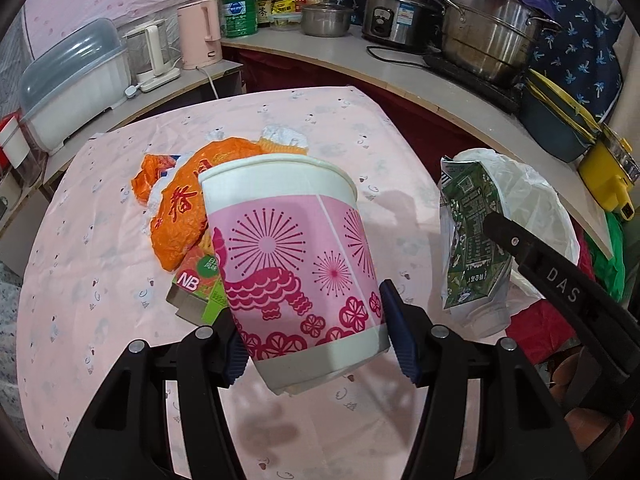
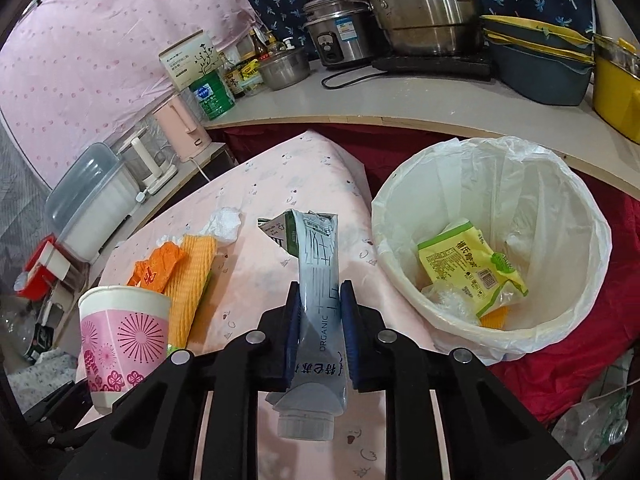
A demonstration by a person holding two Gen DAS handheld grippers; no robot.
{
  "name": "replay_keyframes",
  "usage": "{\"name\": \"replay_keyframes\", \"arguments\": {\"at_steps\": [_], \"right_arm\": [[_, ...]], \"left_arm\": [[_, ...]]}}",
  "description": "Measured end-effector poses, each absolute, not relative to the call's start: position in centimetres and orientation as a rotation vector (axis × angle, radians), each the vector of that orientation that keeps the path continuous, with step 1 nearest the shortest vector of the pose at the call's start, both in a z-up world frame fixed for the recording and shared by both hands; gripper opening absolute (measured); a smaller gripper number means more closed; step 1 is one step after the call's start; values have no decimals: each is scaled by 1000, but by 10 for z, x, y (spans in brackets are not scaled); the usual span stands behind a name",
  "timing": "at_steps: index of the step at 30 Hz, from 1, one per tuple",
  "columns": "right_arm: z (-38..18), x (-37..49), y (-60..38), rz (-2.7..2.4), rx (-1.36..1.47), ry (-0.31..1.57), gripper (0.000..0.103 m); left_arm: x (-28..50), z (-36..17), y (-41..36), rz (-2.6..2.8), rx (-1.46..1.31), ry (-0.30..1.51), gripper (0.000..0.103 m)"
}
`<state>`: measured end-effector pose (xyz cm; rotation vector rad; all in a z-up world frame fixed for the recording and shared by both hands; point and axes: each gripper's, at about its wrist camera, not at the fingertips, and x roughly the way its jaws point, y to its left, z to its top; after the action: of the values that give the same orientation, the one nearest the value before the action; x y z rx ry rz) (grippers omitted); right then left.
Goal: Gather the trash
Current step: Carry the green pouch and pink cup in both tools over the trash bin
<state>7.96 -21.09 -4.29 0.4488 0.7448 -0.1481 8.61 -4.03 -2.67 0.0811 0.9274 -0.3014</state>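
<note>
Bin (image 2: 404, 216), white-lined, sits at about two o'clock from the right claw (image 2: 320, 320), clenched on a flattened carton (image 2: 318, 264) standing lengthwise; nearer than the left claw (image 1: 310, 328), clamped on the cup (image 1: 296, 248) above the tabletop (image 1: 100, 280).

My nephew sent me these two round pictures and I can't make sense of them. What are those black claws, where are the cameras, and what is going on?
No robot here: a person holds a two-finger claw in each hand, each with a fisheye camera looking along its fingers. The left-hand view shows the left claw shut on a pink paper cup. The right-hand view shows the right claw shut on a flattened milk carton, cap end toward the camera. On the pink tablecloth lie an orange wrapper, a green box and crumpled tissue. Beside the table stands a bin lined with a white bag, already holding a yellow packet.
</note>
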Motion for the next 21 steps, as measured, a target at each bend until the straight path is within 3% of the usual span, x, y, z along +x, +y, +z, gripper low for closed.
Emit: {"name": "replay_keyframes", "arguments": {"at_steps": [21], "right_arm": [[-31, 25, -322, -325, 571, 618, 19]], "left_arm": [[83, -18, -148, -543, 160, 906, 56]]}}
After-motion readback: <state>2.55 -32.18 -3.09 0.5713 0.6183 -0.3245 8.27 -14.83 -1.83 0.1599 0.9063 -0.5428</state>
